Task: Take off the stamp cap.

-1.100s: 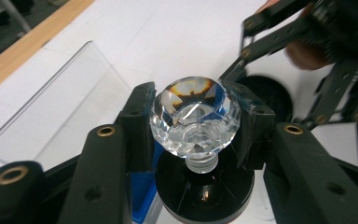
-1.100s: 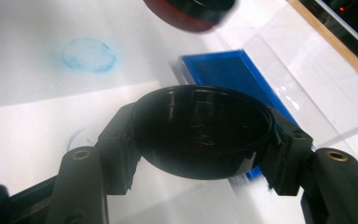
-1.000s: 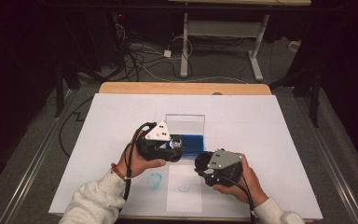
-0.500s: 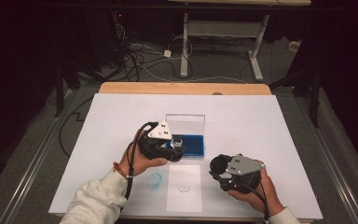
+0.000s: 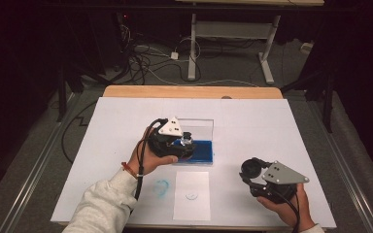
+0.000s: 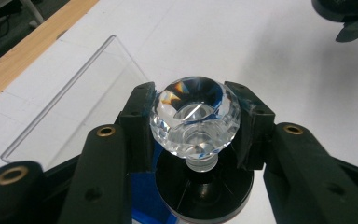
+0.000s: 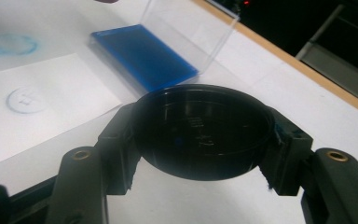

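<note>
- Left gripper (image 5: 187,143) pinches a faceted crystal stamp (image 6: 196,116) by its head, both jaws pressed on its sides.
- Stamp position: held above the open clear case (image 5: 201,127), over the blue ink pad (image 5: 201,149); the stamp's black base (image 6: 204,191) points down toward the pad.
- Right gripper (image 5: 251,171) clamps a round black cap (image 7: 200,130) between its jaws, near the table's right front and well apart from the case.
- Paper sheet (image 5: 192,194) lies in front of the case and bears one faint round print (image 7: 26,100).
- A blue smudge (image 5: 161,187) marks the table cover just left of the sheet.
- Status, as judged: cap is off, stamp is at the pad. Remaining: ink, press on the sheet, recap.
</note>
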`<state>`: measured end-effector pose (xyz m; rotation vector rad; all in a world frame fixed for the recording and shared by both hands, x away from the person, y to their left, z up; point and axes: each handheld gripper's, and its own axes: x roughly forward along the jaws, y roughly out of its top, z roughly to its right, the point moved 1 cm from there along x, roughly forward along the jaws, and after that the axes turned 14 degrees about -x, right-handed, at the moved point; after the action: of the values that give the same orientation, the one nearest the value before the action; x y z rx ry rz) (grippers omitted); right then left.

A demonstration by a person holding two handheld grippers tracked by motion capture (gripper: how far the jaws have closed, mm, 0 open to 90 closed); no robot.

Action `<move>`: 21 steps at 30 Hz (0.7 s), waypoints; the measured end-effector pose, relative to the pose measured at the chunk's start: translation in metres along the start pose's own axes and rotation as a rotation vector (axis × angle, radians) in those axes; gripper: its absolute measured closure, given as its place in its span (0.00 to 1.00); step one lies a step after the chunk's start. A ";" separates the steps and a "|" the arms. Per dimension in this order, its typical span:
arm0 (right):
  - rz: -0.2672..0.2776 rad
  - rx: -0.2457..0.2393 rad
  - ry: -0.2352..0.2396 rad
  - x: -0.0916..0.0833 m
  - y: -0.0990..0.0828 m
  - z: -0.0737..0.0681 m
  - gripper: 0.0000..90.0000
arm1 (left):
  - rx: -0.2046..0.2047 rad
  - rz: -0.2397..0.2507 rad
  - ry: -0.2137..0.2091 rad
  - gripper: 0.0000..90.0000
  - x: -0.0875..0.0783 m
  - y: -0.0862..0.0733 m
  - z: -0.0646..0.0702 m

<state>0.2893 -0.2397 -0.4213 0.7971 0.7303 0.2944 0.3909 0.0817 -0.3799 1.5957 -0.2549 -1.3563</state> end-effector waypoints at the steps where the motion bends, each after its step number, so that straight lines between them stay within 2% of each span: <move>1: 0.001 0.009 -0.006 -0.001 -0.001 0.002 0.43 | 0.004 0.000 -0.001 0.61 0.000 0.001 -0.001; 8: 0.003 0.032 -0.024 -0.003 -0.004 0.008 0.43 | 0.020 0.012 0.004 0.61 0.006 0.008 -0.010; 12: 0.004 0.040 -0.038 -0.002 -0.005 0.007 0.43 | 0.009 0.011 0.020 0.61 0.011 0.010 -0.015; 16: -0.001 0.039 -0.031 0.002 -0.006 0.006 0.43 | -0.004 0.011 0.022 0.61 0.017 0.010 -0.021; 21: -0.008 0.034 -0.020 0.005 -0.007 0.003 0.43 | 0.001 -0.004 0.028 0.61 0.024 0.010 -0.025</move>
<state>0.2953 -0.2432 -0.4272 0.8280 0.7210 0.2665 0.4243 0.0735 -0.3903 1.6149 -0.2357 -1.3363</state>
